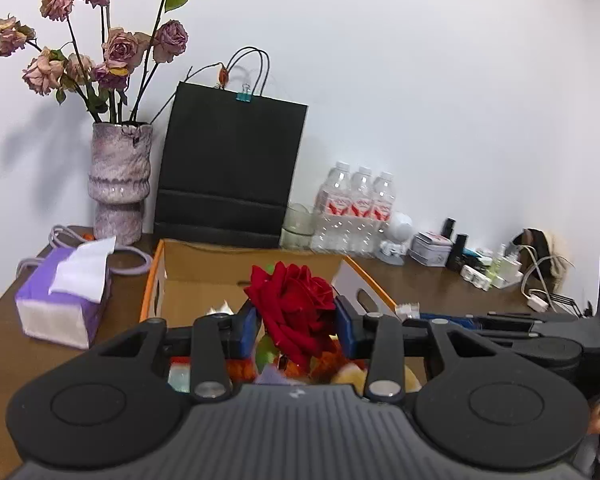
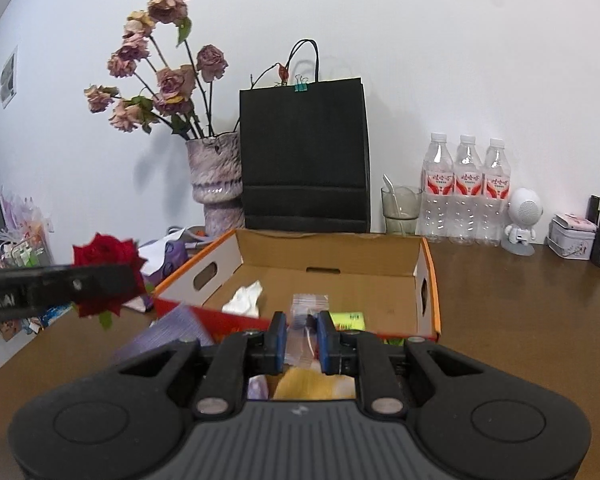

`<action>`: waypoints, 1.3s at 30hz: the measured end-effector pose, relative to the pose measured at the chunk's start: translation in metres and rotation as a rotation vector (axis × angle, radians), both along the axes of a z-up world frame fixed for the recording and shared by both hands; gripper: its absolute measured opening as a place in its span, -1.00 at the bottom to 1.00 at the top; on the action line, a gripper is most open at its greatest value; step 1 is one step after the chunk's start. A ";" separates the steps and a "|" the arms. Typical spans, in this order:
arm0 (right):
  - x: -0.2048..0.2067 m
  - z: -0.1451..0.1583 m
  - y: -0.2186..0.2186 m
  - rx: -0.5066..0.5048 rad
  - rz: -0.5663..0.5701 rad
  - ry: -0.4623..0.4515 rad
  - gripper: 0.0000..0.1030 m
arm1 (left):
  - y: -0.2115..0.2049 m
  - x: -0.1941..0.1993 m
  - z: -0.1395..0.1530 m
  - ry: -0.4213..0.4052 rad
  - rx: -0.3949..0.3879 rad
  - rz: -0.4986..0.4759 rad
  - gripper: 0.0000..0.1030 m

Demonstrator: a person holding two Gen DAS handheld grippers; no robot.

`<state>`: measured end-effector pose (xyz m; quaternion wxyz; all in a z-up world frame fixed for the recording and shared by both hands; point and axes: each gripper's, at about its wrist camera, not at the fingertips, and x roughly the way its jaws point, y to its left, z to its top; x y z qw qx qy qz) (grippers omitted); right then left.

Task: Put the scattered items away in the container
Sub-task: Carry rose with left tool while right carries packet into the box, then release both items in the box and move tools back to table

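1. My left tongs [image 1: 296, 330] are clenched on the red rose [image 1: 290, 304], bloom upright, raised above the near end of the cardboard box [image 2: 328, 252].
2. My right tongs [image 2: 302, 342] grip a small clear plastic bag [image 2: 309, 312], hanging long-axis vertical over the box's near edge.
3. Inside the box: crumpled white tissue [image 2: 246, 298], a yellow-green packet [image 2: 348, 320].
4. Behind it on the desk [image 2: 520, 320]: black paper bag [image 2: 304, 160], vase of dried roses [image 2: 216, 184], three water bottles [image 2: 466, 192].

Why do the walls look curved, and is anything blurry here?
Both views use fisheye lenses, so edges bow. In the left wrist view, the red rose in the left hand-held gripper looks soft, and the vase throws a grey shadow on the wall. In the right wrist view, the purple item near the cardboard box is smeared.
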<state>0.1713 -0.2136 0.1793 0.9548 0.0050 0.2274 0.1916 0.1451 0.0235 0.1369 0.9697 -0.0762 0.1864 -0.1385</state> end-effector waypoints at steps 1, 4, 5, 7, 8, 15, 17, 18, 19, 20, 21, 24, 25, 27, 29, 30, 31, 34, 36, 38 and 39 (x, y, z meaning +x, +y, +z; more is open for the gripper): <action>0.008 0.000 0.000 0.003 -0.002 0.004 -0.71 | 0.000 0.008 0.000 0.006 0.000 0.000 -0.23; 0.034 -0.003 0.001 0.010 -0.009 0.022 -0.71 | -0.001 0.032 -0.004 0.028 0.002 -0.001 -0.23; 0.043 -0.004 0.001 0.013 -0.013 0.029 -0.71 | -0.002 0.040 -0.006 0.036 0.003 -0.001 -0.23; 0.060 -0.006 0.001 0.015 -0.019 0.041 -0.71 | -0.003 0.057 -0.011 0.052 0.003 -0.002 -0.23; 0.069 -0.007 0.002 0.015 -0.021 0.047 -0.71 | -0.004 0.066 -0.015 0.062 0.001 -0.002 -0.23; 0.131 -0.028 0.003 0.031 -0.036 0.129 -0.71 | -0.007 0.124 -0.044 0.122 -0.050 0.045 -0.23; 0.147 -0.036 0.002 0.042 -0.045 0.158 -0.71 | -0.011 0.139 -0.050 0.136 -0.063 0.046 -0.23; 0.155 -0.041 0.002 0.042 -0.053 0.170 -0.71 | -0.014 0.145 -0.053 0.142 -0.057 0.049 -0.23; 0.163 -0.045 0.002 0.041 -0.061 0.182 -0.71 | -0.016 0.152 -0.056 0.152 -0.048 0.049 -0.23; 0.169 -0.049 0.002 0.037 -0.065 0.193 -0.71 | -0.019 0.158 -0.059 0.167 -0.038 0.047 -0.23; 0.176 -0.053 0.002 0.031 -0.067 0.207 -0.71 | -0.021 0.164 -0.062 0.184 -0.030 0.045 -0.23; 0.193 -0.065 0.003 0.013 -0.070 0.260 -0.70 | -0.026 0.179 -0.075 0.236 -0.001 0.043 -0.23; 0.197 -0.069 0.004 0.004 -0.071 0.277 -0.70 | -0.027 0.182 -0.080 0.254 0.009 0.043 -0.22; 0.203 -0.076 0.005 -0.011 -0.077 0.310 -0.64 | -0.027 0.187 -0.088 0.279 0.015 0.043 -0.08; 0.204 -0.078 0.003 -0.006 -0.082 0.333 -0.56 | -0.026 0.188 -0.091 0.286 0.016 0.049 0.38; 0.204 -0.078 0.002 -0.001 -0.078 0.335 -0.32 | -0.025 0.187 -0.090 0.283 0.018 0.057 0.54; 0.202 -0.076 0.002 0.004 -0.068 0.329 -0.18 | -0.025 0.185 -0.089 0.276 0.018 0.067 0.82; 0.194 -0.070 0.006 -0.018 -0.047 0.292 0.40 | -0.021 0.178 -0.080 0.230 0.019 0.104 0.99; 0.191 -0.066 0.008 -0.034 -0.055 0.270 0.67 | -0.018 0.175 -0.076 0.210 0.016 0.115 1.00; 0.190 -0.062 0.008 -0.037 -0.061 0.255 0.79 | -0.016 0.173 -0.072 0.205 0.012 0.126 1.00; 0.189 -0.060 0.007 -0.036 -0.060 0.250 0.79 | -0.016 0.173 -0.071 0.207 0.013 0.129 1.00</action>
